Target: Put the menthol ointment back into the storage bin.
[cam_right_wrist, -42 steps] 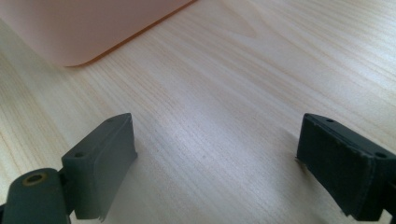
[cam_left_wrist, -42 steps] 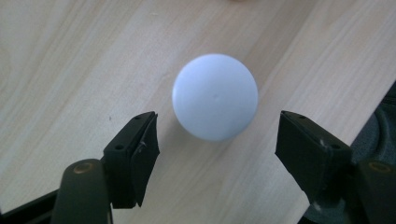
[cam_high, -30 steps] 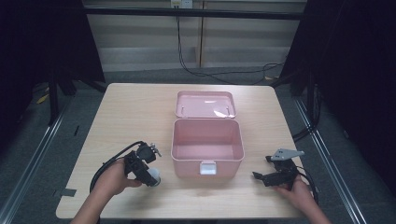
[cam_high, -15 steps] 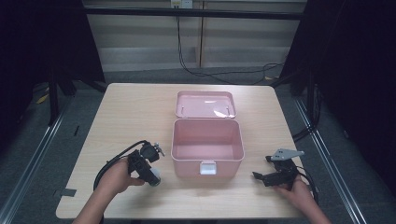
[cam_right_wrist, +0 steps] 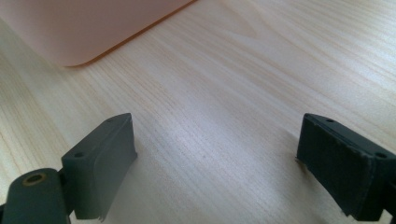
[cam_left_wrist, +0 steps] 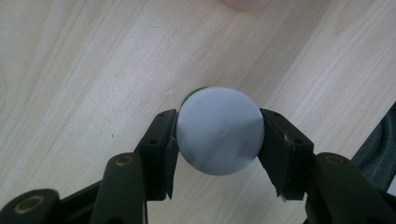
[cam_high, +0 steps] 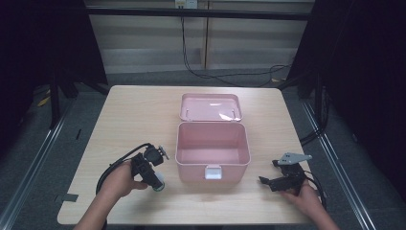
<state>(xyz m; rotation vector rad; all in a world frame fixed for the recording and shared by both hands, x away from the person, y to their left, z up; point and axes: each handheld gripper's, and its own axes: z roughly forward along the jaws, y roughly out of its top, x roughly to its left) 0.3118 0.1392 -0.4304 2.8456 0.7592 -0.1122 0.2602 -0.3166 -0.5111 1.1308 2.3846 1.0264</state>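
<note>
A small round container with a white cap [cam_left_wrist: 219,133] and a green body stands on the table left of the open pink box [cam_high: 213,165]. My left gripper [cam_high: 155,183] points down over it. Its jaws have just been closing, and both pads [cam_left_wrist: 164,149] now press on the sides of the cap. In the high view the container [cam_high: 159,187] shows as a pale spot at the gripper's tip. My right gripper [cam_high: 266,181] rests low on the table right of the box, open, with bare wood between its jaws [cam_right_wrist: 217,158].
The pink box's lid [cam_high: 210,106] lies folded back behind it, and its white latch [cam_high: 213,172] faces me. A corner of the box [cam_right_wrist: 79,28] sits ahead of the right gripper. The wooden table [cam_high: 129,120] has dark floor and metal rails around it.
Both hands stay in place. The left gripper's jaws have drawn in around the white-capped container. The right gripper has not changed.
</note>
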